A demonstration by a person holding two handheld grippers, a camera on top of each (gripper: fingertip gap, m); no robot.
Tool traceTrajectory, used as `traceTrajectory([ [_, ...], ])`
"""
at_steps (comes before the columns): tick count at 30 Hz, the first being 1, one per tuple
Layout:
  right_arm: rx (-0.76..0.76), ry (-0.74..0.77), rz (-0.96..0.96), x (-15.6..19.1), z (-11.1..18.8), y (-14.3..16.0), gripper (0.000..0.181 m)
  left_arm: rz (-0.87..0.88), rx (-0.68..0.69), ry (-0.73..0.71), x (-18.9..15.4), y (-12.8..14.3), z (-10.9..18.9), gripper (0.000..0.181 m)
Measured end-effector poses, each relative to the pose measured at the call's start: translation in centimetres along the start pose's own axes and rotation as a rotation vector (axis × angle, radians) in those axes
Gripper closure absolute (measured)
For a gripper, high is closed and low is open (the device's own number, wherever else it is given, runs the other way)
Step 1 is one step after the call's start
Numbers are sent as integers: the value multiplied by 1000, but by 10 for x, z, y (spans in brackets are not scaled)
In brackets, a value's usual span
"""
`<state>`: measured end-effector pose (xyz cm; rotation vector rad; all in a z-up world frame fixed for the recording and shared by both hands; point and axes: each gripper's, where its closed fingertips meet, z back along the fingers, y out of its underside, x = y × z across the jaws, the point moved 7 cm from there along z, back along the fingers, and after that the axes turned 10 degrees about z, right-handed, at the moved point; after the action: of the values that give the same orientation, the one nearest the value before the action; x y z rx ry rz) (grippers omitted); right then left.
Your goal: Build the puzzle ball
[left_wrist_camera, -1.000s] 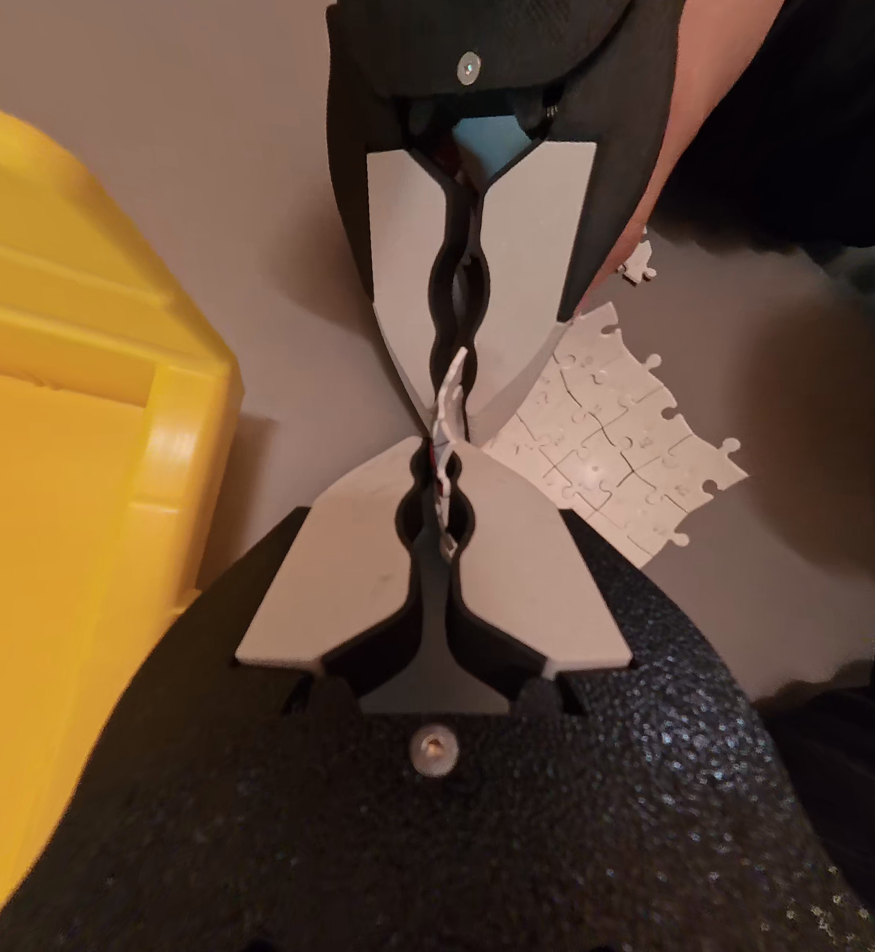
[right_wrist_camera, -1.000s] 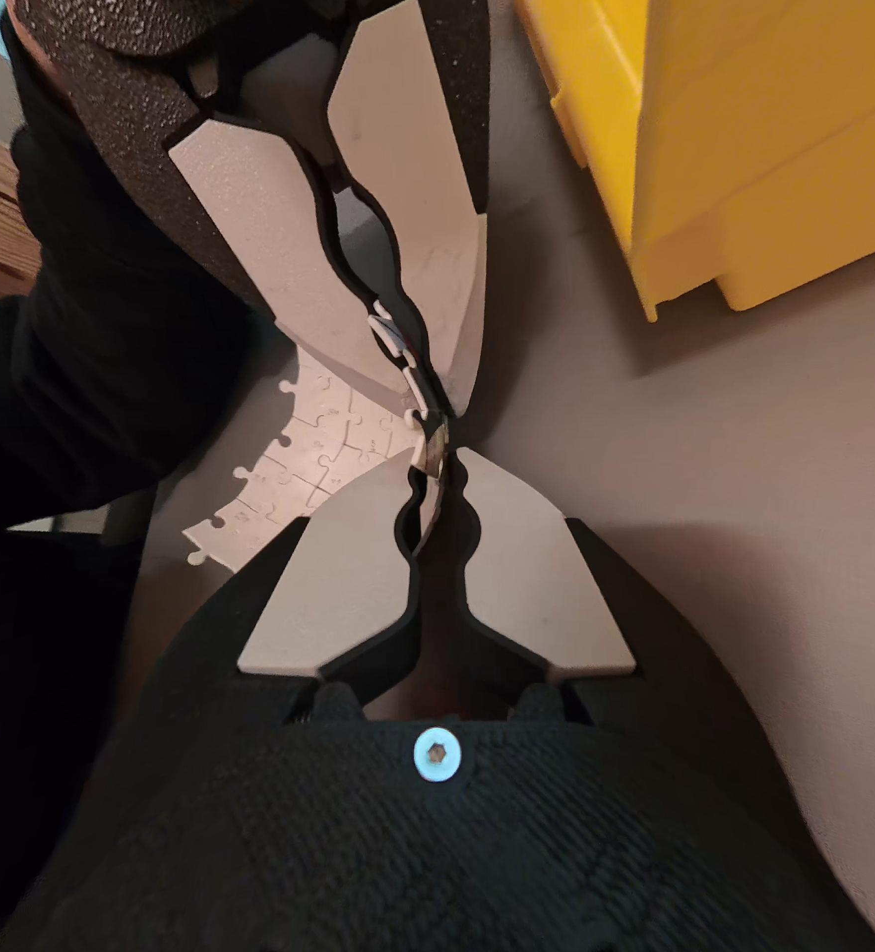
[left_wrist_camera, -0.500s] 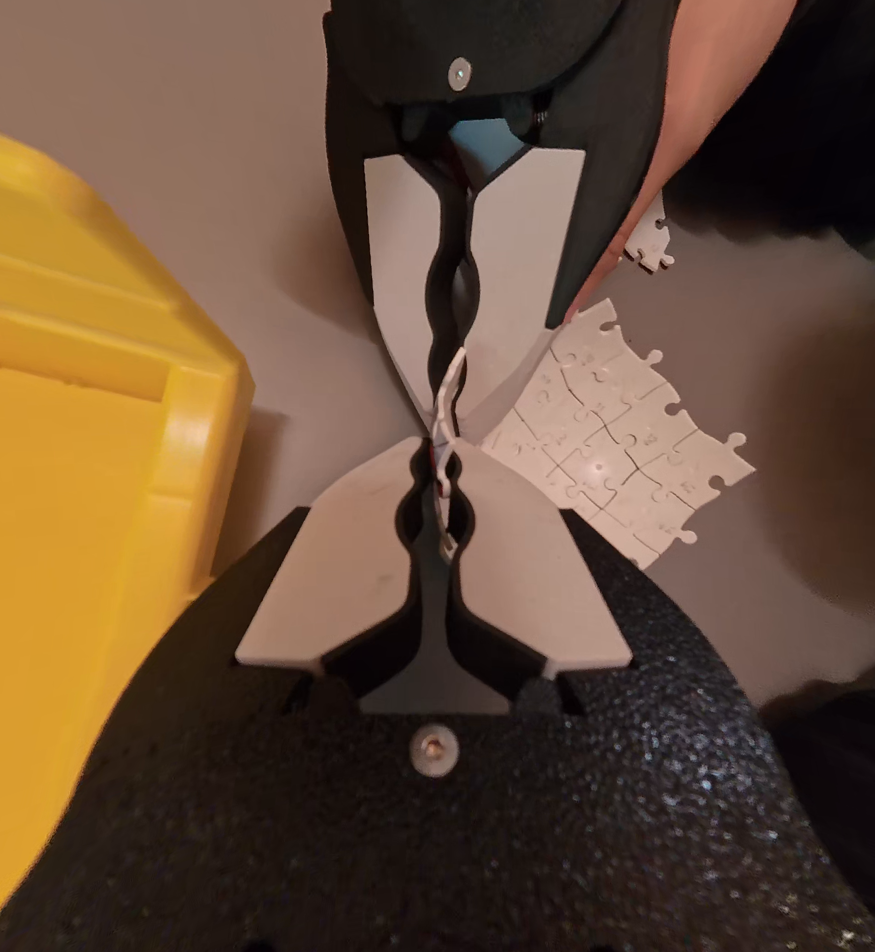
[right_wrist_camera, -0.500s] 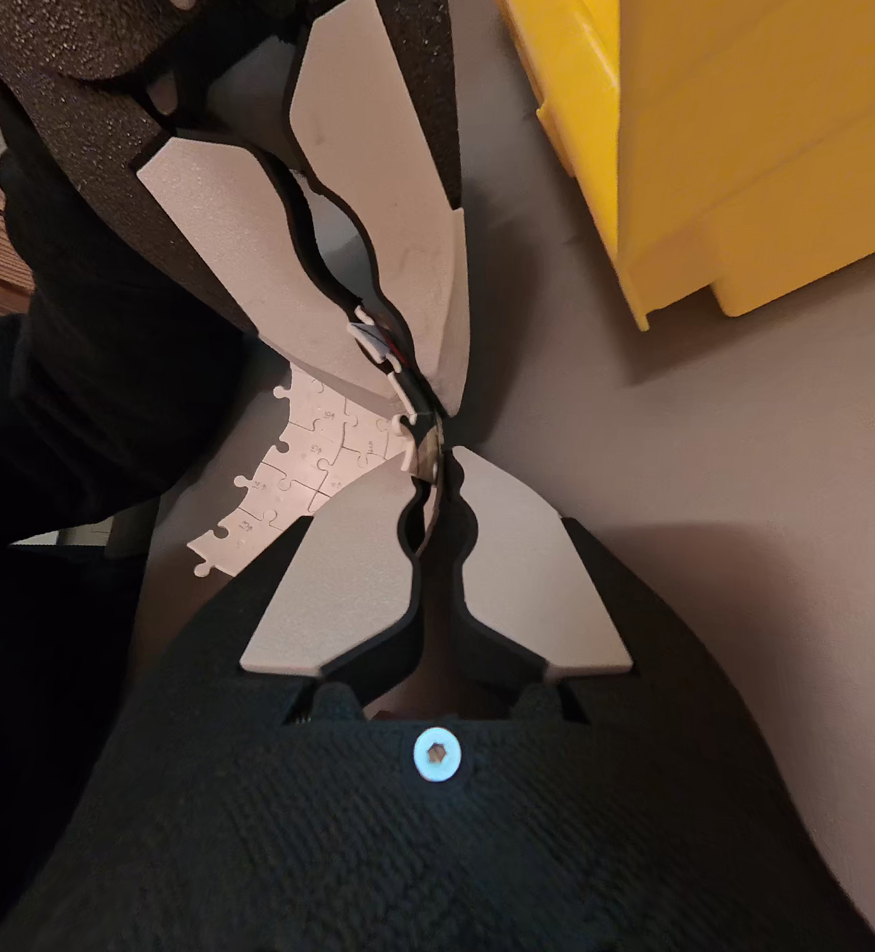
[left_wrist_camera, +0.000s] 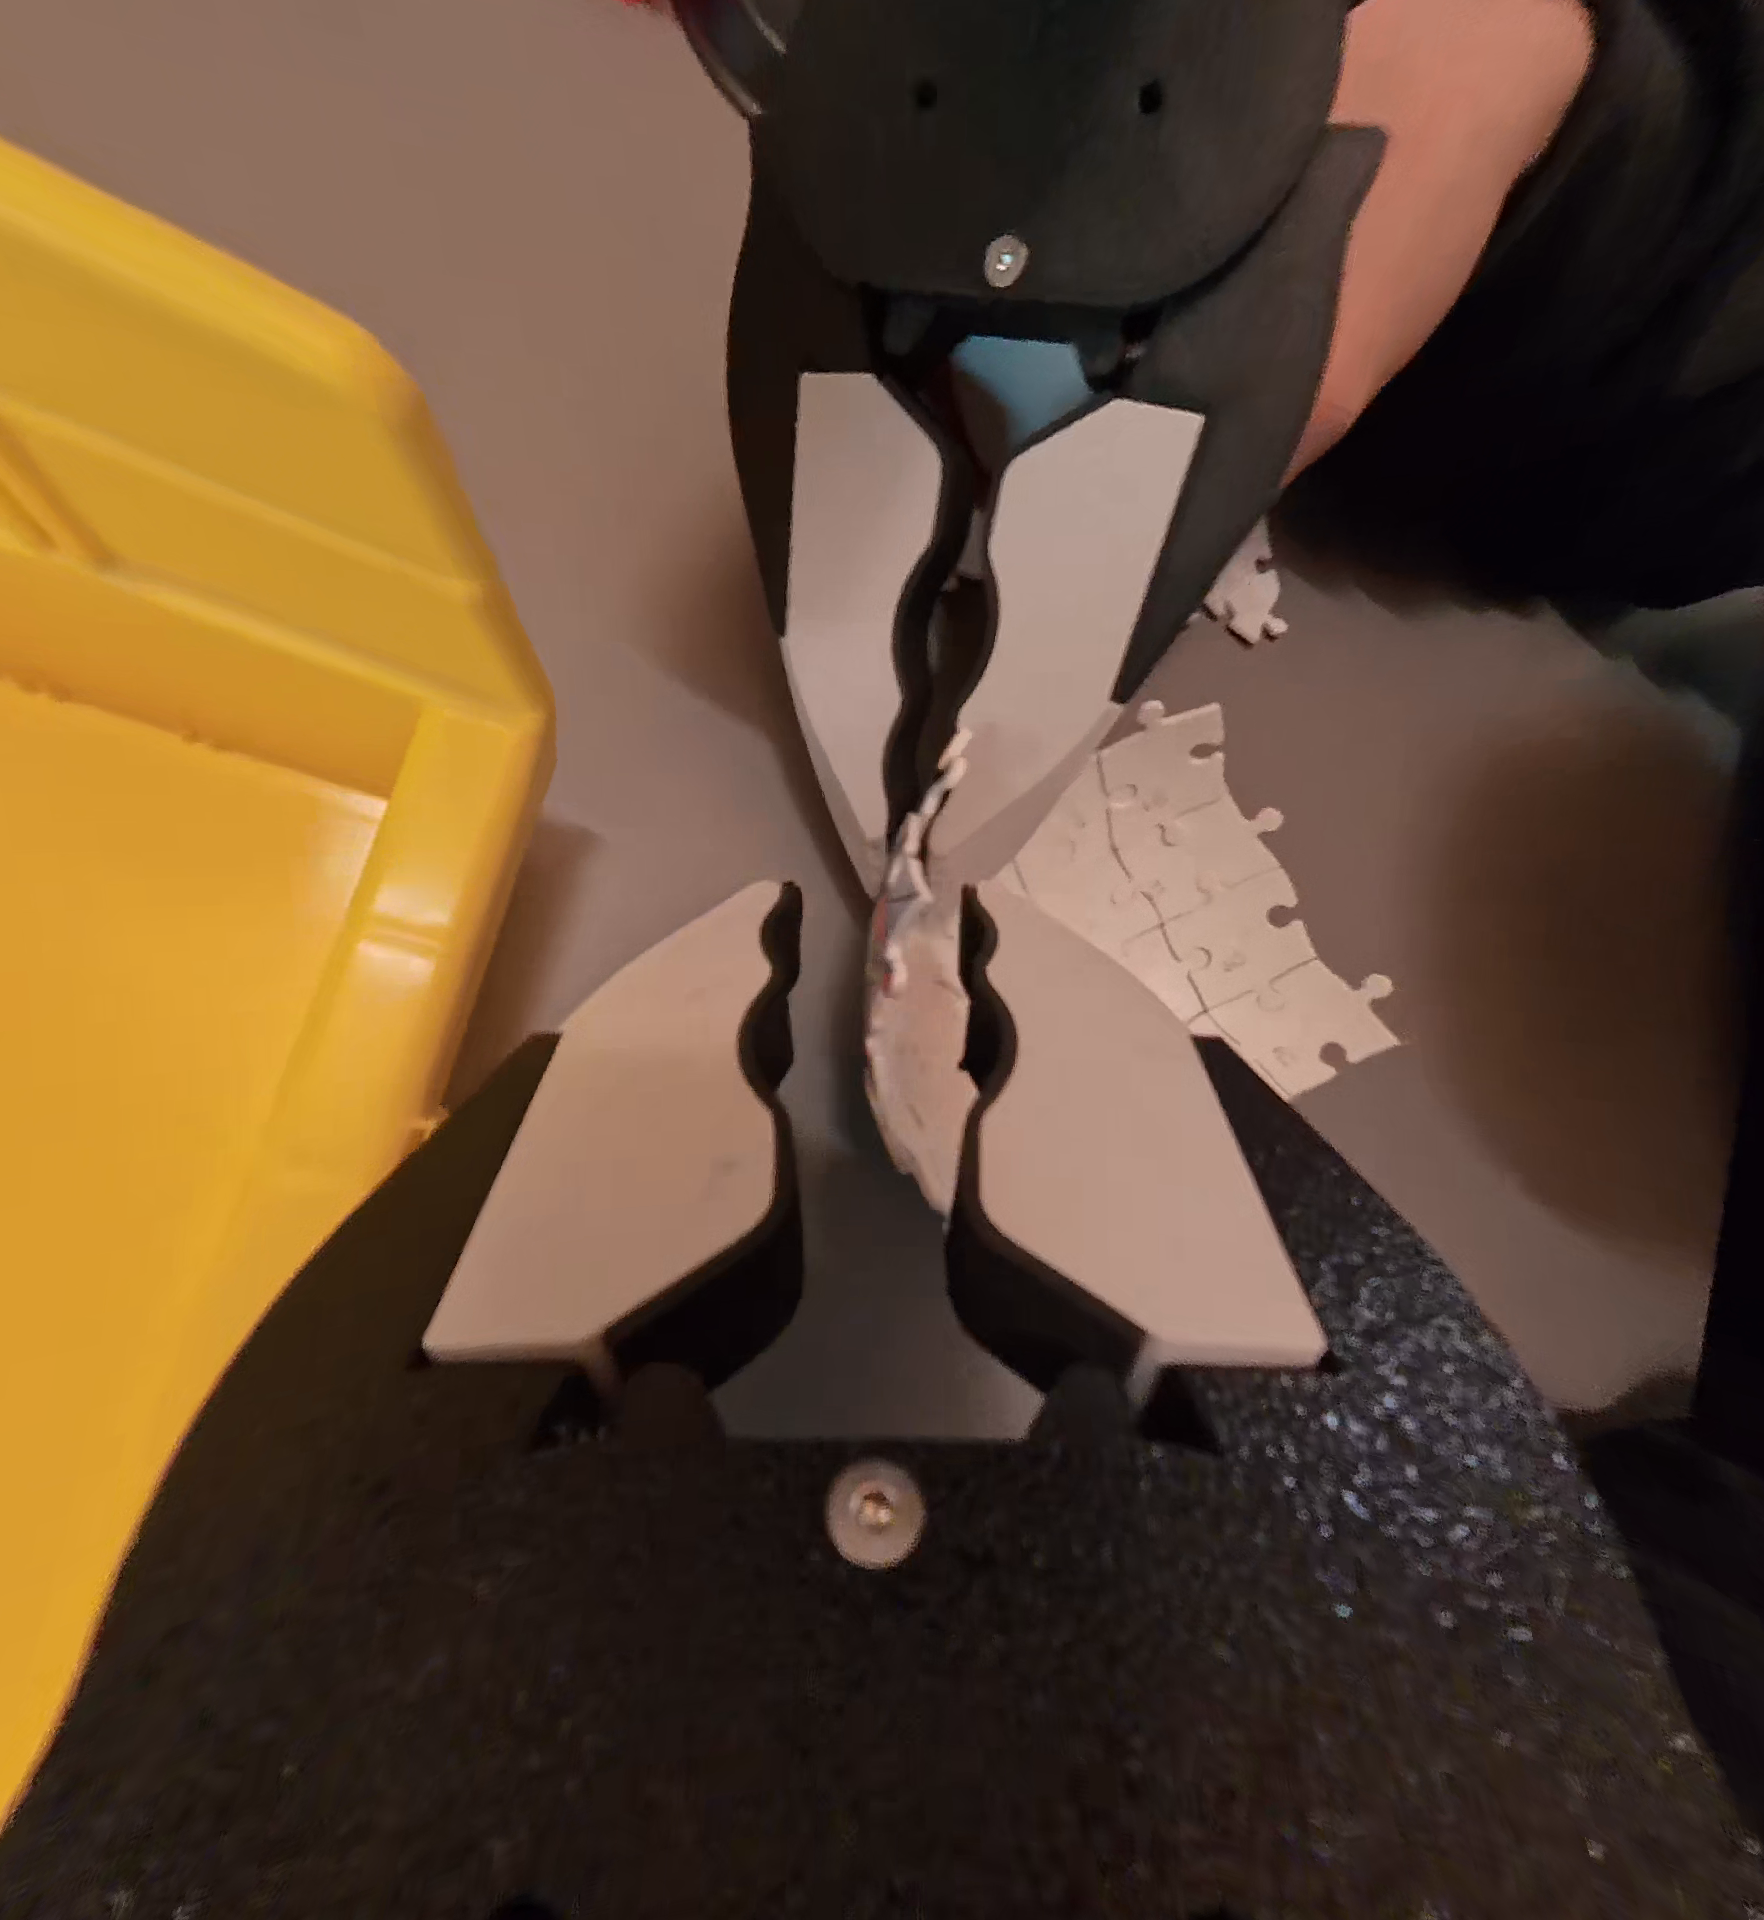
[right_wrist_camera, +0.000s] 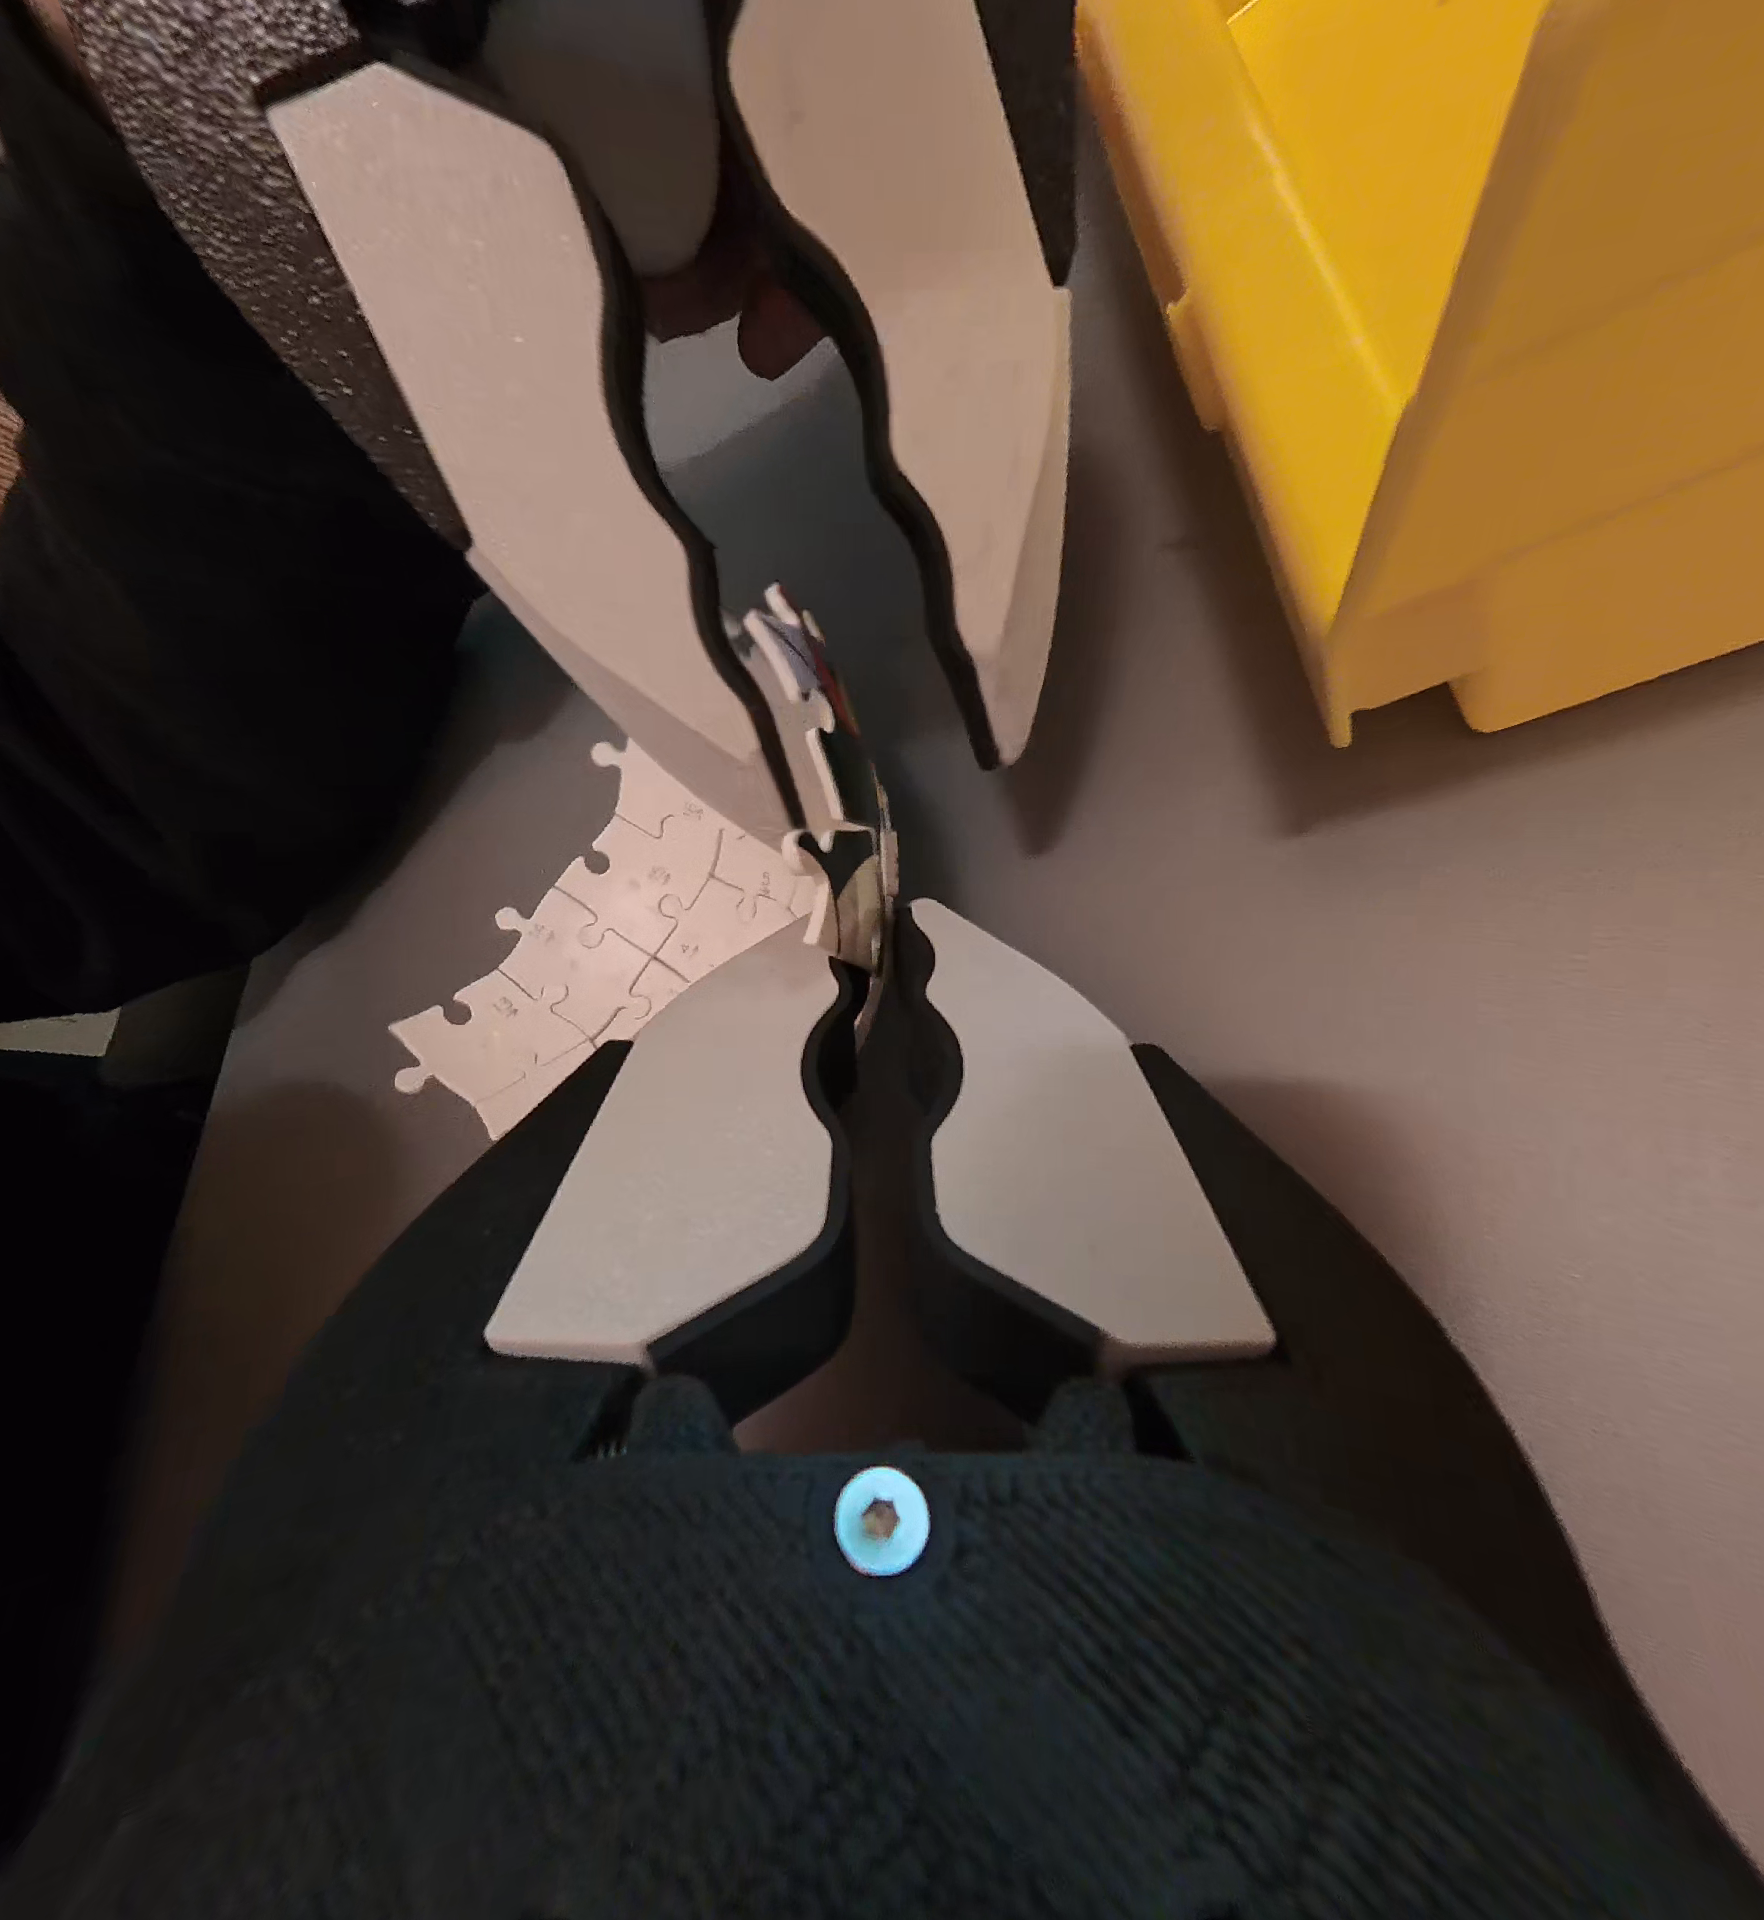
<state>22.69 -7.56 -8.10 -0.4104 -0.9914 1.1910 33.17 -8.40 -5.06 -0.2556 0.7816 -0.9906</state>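
A small joined strip of white puzzle pieces (left_wrist_camera: 904, 1039) stands edge-on between the two grippers, its printed side showing in the right wrist view (right_wrist_camera: 810, 670). My right gripper (right_wrist_camera: 873, 935) is shut on one end of the strip; it shows at the top of the left wrist view (left_wrist_camera: 909, 862). My left gripper (left_wrist_camera: 876, 899) is open, its fingers on either side of the strip, which lies close to one finger. It shows at the top of the right wrist view (right_wrist_camera: 888, 790). A larger curved puzzle section (left_wrist_camera: 1200, 914) lies face down on the grey table beneath (right_wrist_camera: 608, 935).
A yellow plastic bin (left_wrist_camera: 182, 727) stands close beside the grippers, at the upper right in the right wrist view (right_wrist_camera: 1480, 364). A loose puzzle piece (left_wrist_camera: 1247, 603) lies beyond the curved section. A hand in a black sleeve (left_wrist_camera: 1429, 208) holds the right gripper. The grippers are tip to tip, or close to it.
My left gripper was shut on the strip and has now opened its fingers around it. The right gripper keeps its hold. Both grippers shifted slightly.
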Motion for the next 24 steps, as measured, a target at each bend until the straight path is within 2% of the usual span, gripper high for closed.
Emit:
traceTrajectory([
  [4,-4,22,8,-2,2,-1,177,2,16,-15,-1,3,5,153],
  [18,-6,47,26,-3,1,-2,177,59,114,-63,7,12,3,179],
  [24,-25,54,-26,-5,-1,-1,177,115,125,-76,8,11,3,179],
])
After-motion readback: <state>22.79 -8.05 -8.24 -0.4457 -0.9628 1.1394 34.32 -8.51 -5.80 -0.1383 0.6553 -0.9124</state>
